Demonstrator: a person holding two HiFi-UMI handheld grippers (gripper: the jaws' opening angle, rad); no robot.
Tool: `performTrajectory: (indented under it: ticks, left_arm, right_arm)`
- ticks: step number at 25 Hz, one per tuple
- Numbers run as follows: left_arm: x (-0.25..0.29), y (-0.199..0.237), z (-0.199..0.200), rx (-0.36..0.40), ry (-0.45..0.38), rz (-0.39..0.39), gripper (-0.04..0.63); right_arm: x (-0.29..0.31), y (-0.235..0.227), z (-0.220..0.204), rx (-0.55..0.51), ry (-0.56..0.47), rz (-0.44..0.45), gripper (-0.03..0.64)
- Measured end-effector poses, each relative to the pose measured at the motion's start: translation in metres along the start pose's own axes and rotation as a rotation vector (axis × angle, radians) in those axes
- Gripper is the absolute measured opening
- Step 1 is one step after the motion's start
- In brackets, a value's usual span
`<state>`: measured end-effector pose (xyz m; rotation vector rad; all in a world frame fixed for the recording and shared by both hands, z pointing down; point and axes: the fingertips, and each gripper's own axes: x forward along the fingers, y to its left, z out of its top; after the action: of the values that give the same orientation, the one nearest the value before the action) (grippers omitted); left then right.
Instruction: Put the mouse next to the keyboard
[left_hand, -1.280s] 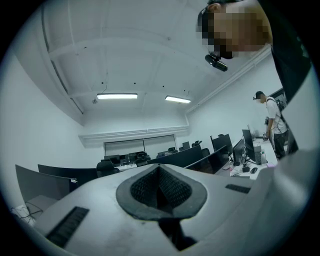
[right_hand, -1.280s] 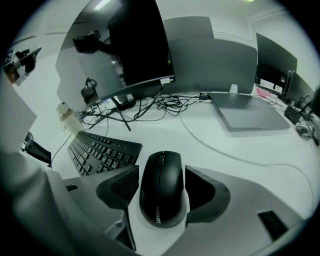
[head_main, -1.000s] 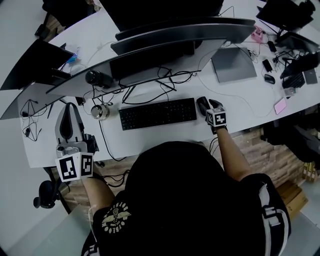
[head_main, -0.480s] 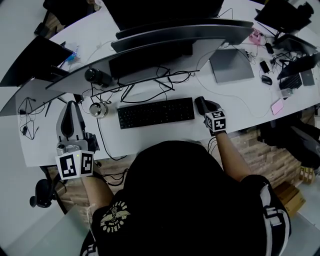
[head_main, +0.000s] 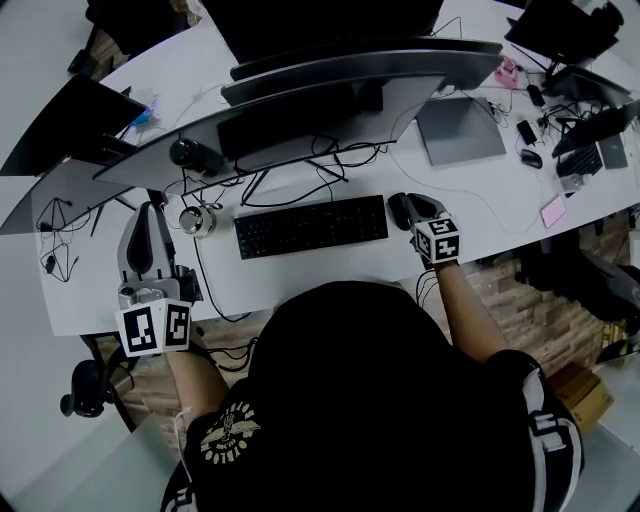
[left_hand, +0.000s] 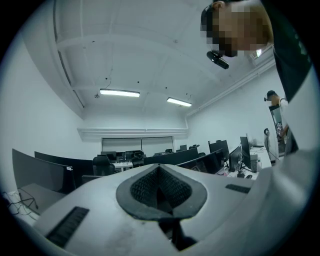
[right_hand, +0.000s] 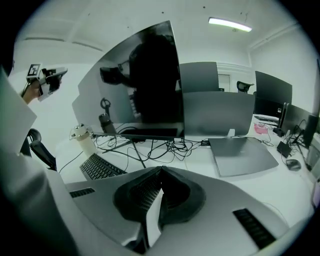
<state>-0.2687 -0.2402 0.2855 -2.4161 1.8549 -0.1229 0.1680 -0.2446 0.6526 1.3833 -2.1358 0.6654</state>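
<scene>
The mouse lies right beside the keyboard. The right gripper is squeezed closed on nothing, and the left gripper is closed too.

Mouse just R of kbd, monitor behind.

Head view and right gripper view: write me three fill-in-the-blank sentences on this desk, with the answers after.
In the head view the mouse lies just ___ of the keyboard.
The right gripper has its jaws ___, with nothing between them.
The grey laptop on the desk has its lid ___.
Missing words: right; shut; closed.
</scene>
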Motion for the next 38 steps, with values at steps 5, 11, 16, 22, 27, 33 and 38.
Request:
performTrajectory:
  ticks: [5, 11, 16, 22, 27, 33, 38]
  left_arm:
    - [0.000, -0.001, 0.000, -0.003, 0.002, -0.002, 0.002]
    - [0.001, -0.005, 0.001, -0.009, 0.000, -0.005, 0.002]
    - [0.000, -0.011, -0.001, -0.021, -0.001, -0.021, 0.002]
    - [-0.001, -0.014, 0.001, -0.024, -0.009, -0.025, 0.002]
    - [-0.004, -0.014, 0.002, -0.033, -0.016, -0.023, 0.002]
    - [-0.007, -0.016, 0.000, -0.033, -0.010, -0.033, 0.002]
    - [-0.010, -0.012, -0.001, -0.036, -0.009, -0.024, 0.002]
  right_arm:
    - [-0.013, 0.007, 0.028, -0.009, -0.058, 0.017, 0.002]
    - [-0.027, 0.016, 0.054, 0.000, -0.109, 0.049, 0.002]
    - [-0.045, 0.025, 0.080, -0.017, -0.159, 0.067, 0.002]
    - [-0.066, 0.031, 0.109, -0.026, -0.216, 0.075, 0.002]
    - [-0.083, 0.035, 0.129, -0.038, -0.255, 0.072, 0.002]
    - [-0.105, 0.040, 0.157, -0.064, -0.325, 0.062, 0.002]
    - [-0.124, 0.043, 0.180, -0.075, -0.389, 0.065, 0.002]
